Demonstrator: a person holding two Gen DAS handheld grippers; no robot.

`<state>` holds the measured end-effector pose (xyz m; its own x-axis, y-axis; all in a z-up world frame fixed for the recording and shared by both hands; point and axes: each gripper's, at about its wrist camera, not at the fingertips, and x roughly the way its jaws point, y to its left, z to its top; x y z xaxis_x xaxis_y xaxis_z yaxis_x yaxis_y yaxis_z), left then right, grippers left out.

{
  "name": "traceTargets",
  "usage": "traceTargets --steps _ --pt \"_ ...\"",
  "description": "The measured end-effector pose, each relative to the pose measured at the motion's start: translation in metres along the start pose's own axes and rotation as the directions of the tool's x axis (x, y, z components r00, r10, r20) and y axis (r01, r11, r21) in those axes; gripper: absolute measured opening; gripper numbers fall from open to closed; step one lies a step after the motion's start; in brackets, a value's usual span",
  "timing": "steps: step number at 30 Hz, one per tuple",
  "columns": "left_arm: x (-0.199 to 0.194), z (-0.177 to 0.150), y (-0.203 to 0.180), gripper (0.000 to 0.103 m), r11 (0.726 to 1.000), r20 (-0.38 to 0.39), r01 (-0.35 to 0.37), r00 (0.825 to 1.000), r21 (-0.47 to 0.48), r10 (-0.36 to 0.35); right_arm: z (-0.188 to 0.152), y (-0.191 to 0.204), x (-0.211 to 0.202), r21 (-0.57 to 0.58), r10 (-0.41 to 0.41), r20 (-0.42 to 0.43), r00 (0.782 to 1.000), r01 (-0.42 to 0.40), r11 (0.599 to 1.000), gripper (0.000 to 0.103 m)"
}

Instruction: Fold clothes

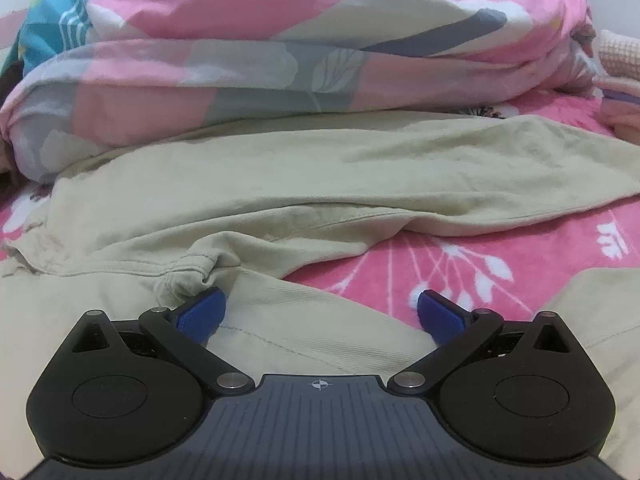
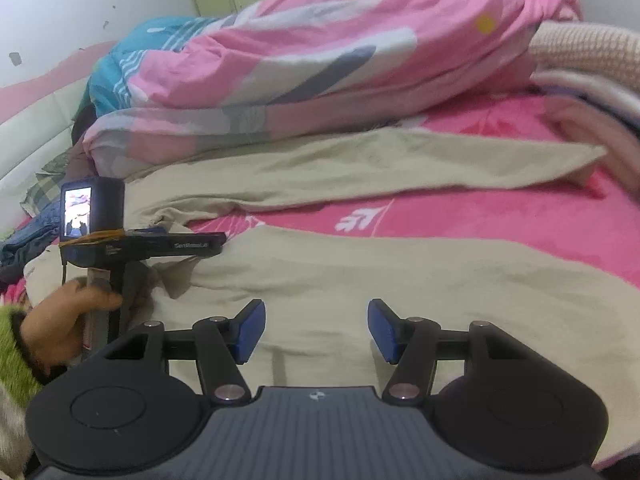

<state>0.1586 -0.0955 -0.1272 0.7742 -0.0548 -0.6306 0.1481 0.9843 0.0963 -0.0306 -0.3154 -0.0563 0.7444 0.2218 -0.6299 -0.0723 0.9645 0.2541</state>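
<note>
A bed in a pink sheet (image 2: 500, 216) printed with white leaves is carrying everything; a rolled duvet (image 2: 320, 60) in pink, grey, white and teal is lying along its far edge, heaped high, with a cream knitted blanket (image 2: 588, 52) showing at the far right corner beside it. A pair of beige trousers (image 2: 360, 280) is spreading across the middle of the bed, one leg lying against the foot of the duvet, the other running along the near edge, a strip of pink sheet showing between them; the waist end is sitting toward the left edge, bunched into a crumpled fold (image 1: 192, 276). Some dark blue clothing (image 2: 28, 240) is lying at the left edge beyond it. A hand (image 2: 64, 320) in a green fuzzy cuff is gripping the handle of the left gripper (image 1: 320, 312), whose blue pads are standing wide apart over the trouser cloth, the left pad (image 1: 200, 312) lying right beside the crumpled fold, nothing pinched. The right gripper (image 2: 316, 330) is hovering over the near trouser leg, its pads parted and gripping nothing.
</note>
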Motion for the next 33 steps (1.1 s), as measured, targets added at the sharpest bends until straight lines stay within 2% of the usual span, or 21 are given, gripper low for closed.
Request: traceTargets --steps 8,21,24,33 --pt "0.006 0.005 0.000 0.103 1.000 -0.006 0.005 1.000 -0.001 -0.005 0.000 0.008 0.022 -0.001 0.042 -0.054 0.998 -0.042 0.999 0.060" --pt "0.006 0.005 0.000 0.103 1.000 -0.005 0.003 1.000 0.000 -0.003 0.003 0.013 0.033 0.007 0.039 -0.105 0.994 -0.038 0.999 0.060" --pt "0.006 0.005 0.000 0.103 1.000 -0.005 0.002 1.000 0.000 -0.002 0.003 0.017 0.034 -0.003 0.034 -0.111 0.993 -0.035 0.999 0.066" --pt "0.006 0.005 0.000 0.103 1.000 -0.004 0.001 1.000 0.000 -0.001 0.005 0.030 0.040 -0.029 0.031 -0.132 0.991 -0.035 0.999 0.066"
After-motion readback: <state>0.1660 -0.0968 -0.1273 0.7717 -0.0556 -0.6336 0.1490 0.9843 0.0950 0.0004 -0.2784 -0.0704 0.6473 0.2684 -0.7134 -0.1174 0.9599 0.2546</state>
